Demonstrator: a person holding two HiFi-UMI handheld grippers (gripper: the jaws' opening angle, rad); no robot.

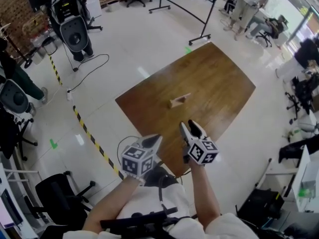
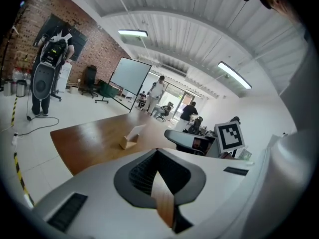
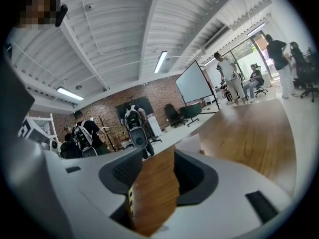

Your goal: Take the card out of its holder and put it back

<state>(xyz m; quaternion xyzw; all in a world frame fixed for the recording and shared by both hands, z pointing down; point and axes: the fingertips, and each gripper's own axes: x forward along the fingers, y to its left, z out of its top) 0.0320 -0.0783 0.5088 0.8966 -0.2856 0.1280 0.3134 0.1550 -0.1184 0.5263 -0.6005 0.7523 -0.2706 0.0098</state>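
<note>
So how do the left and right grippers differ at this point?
The right gripper has its jaws apart; the left gripper has its jaws together at the tips. The right gripper is farther over the table, nearer the card holder; the left gripper sits at the table's edge. Both are empty.

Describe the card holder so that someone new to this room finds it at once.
Start at the big brown wooden table in the open middle of the room. Near its centre sits a small light wooden holder with a pale card leaning up out of it. Nothing else rests on that tabletop, so it stands quite alone.
</note>
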